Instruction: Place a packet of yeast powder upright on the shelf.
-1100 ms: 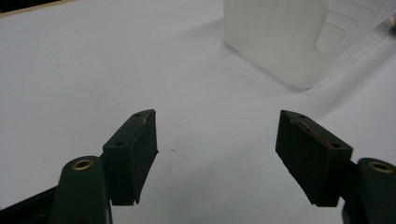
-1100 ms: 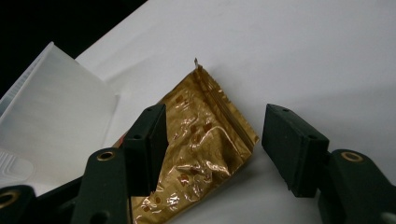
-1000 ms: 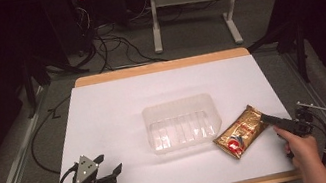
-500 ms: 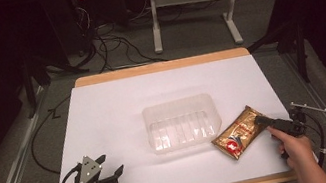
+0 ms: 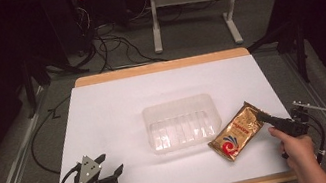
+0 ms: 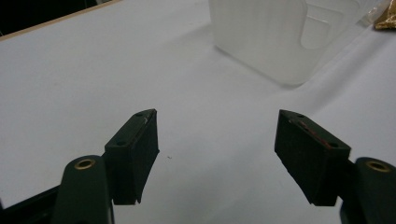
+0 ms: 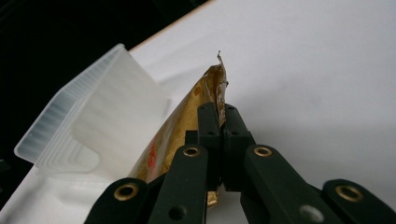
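Gold packet (image 5: 237, 130) lies on the white table (image 5: 118, 109) just right of the clear plastic tray (image 5: 181, 121); the right tongs (image 7: 220, 112), jaws having just closed, pinch its near edge, hiding that end. Its print is probably a logo, too blurred to read. The left tongs (image 6: 215, 140) gape empty, well apart.

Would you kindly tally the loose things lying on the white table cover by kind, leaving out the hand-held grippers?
Clear ribbed plastic tray: 1
Gold foil snack packet with red print: 1
Total: 2
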Demonstrator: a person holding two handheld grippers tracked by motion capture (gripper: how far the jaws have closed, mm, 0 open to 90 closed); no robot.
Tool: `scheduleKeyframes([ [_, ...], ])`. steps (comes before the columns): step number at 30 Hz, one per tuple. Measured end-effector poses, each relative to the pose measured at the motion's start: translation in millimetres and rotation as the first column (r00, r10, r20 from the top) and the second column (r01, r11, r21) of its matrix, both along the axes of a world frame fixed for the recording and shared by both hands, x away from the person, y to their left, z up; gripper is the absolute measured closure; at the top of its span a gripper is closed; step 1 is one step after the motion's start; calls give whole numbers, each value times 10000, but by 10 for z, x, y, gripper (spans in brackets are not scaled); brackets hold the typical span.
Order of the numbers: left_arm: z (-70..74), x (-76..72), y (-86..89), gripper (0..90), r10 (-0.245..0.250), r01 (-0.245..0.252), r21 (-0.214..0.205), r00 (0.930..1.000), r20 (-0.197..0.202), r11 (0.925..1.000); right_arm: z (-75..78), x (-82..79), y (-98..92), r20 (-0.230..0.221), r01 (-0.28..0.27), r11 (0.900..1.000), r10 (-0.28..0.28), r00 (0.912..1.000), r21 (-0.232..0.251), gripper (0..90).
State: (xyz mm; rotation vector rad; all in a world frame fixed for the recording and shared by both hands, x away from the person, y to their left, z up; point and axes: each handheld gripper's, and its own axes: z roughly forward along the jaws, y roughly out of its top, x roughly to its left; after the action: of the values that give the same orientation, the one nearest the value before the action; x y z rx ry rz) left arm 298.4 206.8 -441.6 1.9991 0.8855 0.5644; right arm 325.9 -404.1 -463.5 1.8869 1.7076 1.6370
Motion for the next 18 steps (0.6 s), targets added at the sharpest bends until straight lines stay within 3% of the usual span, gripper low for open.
scheduleKeyframes([
  [1,-2,8,6,308,50,-50,-28,10000,4,10000,50,-18,28,340,-80,9996,89,9994,-260,900],
  [6,15,13,60,304,318,-318,-420,9995,-15,9986,218,-93,157,1200,-124,9943,252,9925,-1055,900],
  [9,32,-7,91,304,441,-437,-627,9990,48,9971,355,-166,260,1998,-106,9875,424,9789,-1576,900],
  [11,39,-14,102,304,481,-475,-708,9988,72,9964,418,-207,316,2349,-110,9824,555,9704,-1865,900],
  [12,39,-14,102,304,481,-475,-708,9988,72,9964,418,-207,316,2349,-110,9824,555,9704,-1865,900],
  [13,40,-12,106,304,468,-462,-721,9989,62,9963,485,-252,379,2721,-189,9790,750,9593,-2032,900],
  [18,38,5,103,304,461,-455,-668,9989,73,9967,594,-328,487,3314,-136,9699,962,9386,-2431,900],
])
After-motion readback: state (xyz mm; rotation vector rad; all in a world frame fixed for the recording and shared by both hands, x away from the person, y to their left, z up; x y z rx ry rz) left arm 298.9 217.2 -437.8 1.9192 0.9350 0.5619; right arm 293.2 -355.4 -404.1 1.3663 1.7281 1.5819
